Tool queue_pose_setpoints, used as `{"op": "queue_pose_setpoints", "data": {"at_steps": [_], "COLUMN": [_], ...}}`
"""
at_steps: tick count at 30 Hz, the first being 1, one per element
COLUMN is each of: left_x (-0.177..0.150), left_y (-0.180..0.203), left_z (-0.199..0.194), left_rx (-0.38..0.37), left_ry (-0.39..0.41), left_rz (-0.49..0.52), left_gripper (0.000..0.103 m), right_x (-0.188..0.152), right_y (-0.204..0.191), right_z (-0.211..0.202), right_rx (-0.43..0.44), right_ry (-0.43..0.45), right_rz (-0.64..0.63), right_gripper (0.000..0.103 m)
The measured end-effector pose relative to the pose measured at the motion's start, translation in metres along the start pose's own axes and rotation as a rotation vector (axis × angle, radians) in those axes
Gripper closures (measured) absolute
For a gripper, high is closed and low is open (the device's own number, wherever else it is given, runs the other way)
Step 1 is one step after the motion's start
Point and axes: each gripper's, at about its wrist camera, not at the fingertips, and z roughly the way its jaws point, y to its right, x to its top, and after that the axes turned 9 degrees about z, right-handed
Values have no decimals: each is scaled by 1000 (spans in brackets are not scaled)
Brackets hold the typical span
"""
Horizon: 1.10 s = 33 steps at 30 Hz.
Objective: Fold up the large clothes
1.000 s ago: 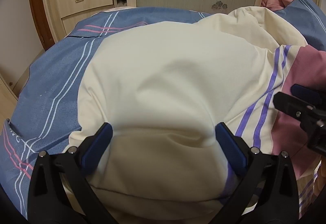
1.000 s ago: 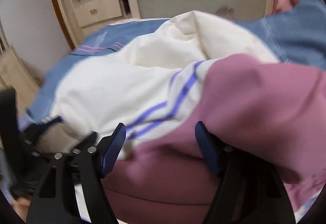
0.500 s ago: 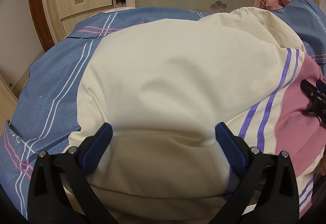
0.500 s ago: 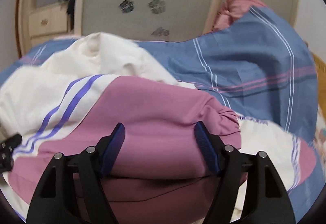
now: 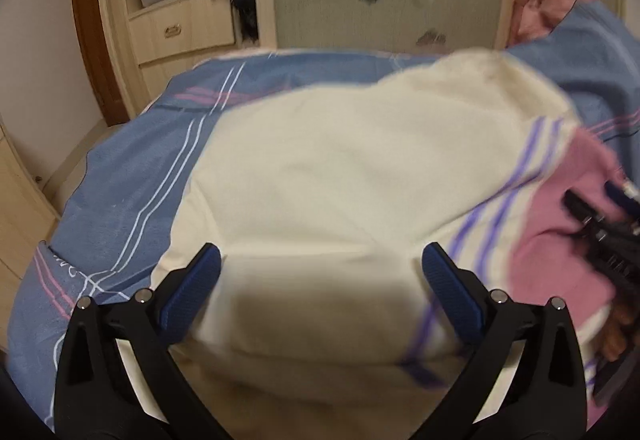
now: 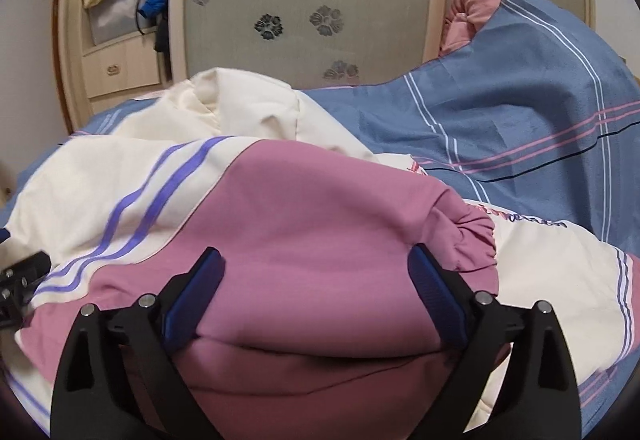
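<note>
The big jacket [image 6: 320,224] is soft, smooth cloth. The bed cover [image 6: 520,112] looks matt. The cupboard [image 5: 180,32], upper left, is shiny wood.

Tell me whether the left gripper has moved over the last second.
Yes. The left gripper pulled back and tilted up: the wardrobe drawer sits lower in its view, with more wardrobe showing.

Each gripper, left [image 5: 320,272] and right [image 6: 316,272], has matte black, angular plastic arms with triangular cut-outs and silver screw heads at the joints. The fingers [image 5: 192,292] carry textured dark-blue pads. Bare skin shows at the left view's right edge.
</note>
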Motion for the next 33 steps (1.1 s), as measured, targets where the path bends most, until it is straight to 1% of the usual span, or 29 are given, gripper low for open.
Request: {"op": "queue_pose_setpoints", "data": {"at_steps": [1, 3, 4, 5, 6, 8, 10, 11, 12, 13, 14, 15, 16, 17, 18, 19, 20, 22, 23, 24, 25, 27, 28, 30, 33], "left_x": [4, 11, 15, 21, 30, 48, 60, 61, 56, 45, 31, 16, 9, 12, 15, 16, 14, 12, 12, 12, 12, 12, 12, 12, 12], "left_y": [6, 21, 33, 43, 59, 87, 116, 133, 147, 155, 161, 163, 164, 165, 164, 161, 159, 160, 162, 162, 162, 162, 163, 158, 158], "left_z": [-16, -47, -62, -72, -80, -77, -54, -31, -6, 17, 40, 51, 48, 43, 43, 45, 46, 44, 43, 43, 42, 41, 41, 43, 44], "left_rx": [-7, 10, 29, 44, 56, 62, 34, 41, 52, 45, 32, 44, 60, 61, 51, 33, 20, 29, 38, 37, 31, 27, 28, 27, 28], "left_ry": [34, 93, 122, 136, 145, 122, 82, 25, -48, -113, -164, -125, -76, -70, -83, -93, -89, -72, -74, -75, -75, -74, -74, -75, -75], "left_rz": [-2, 16, 21, 21, 27, 30, 20, 39, 51, 47, 21, -1, 4, 9, 8, 2, -9, -4, 4, 3, -1, -4, -3, -3, 0], "left_gripper": [2, 2, 2, 2, 2, 2, 2, 2, 2, 2, 2, 2, 2, 2, 2, 2, 2, 2, 2, 2, 2, 2, 2, 2, 2], "right_x": [5, 16, 21, 24, 26, 29, 30, 30, 28, 24, 16, 6, -9, -25, -43, -49, -54, -57, -57, -58, -61, -71, -72, -70, -64], "right_y": [6, 23, 35, 47, 55, 77, 101, 116, 138, 158, 187, 209, 234, 255, 274, 281, 285, 283, 282, 284, 285, 290, 292, 289, 283], "right_z": [-10, -32, -44, -56, -63, -79, -86, -86, -85, -83, -82, -81, -79, -78, -79, -82, -89, -97, -97, -92, -84, -68, -65, -63, -65], "right_rx": [51, 162, 205, 226, 219, 164, 127, 118, 105, 95, 101, 121, 152, 168, 145, 101, 16, -90, -96, -56, -8, 39, 43, 42, -1], "right_ry": [9, 36, 58, 89, 111, 165, 193, 194, 182, 171, 169, 176, 188, 197, 205, 223, 269, 326, 338, 328, 301, 235, 217, 206, 175], "right_rz": [16, 86, 132, 161, 170, 202, 283, 341, 431, 519, 667, 792, 948, 1097, 1240, 1280, 1291, 1263, 1254, 1265, 1296, 1379, 1394, 1376, 1352], "right_gripper": [8, 7, 4, 1, 1, 1, 1, 1, 1, 1, 1, 1, 1, 1, 1, 1, 1, 1, 1, 1, 1, 1, 1, 1, 1]}}
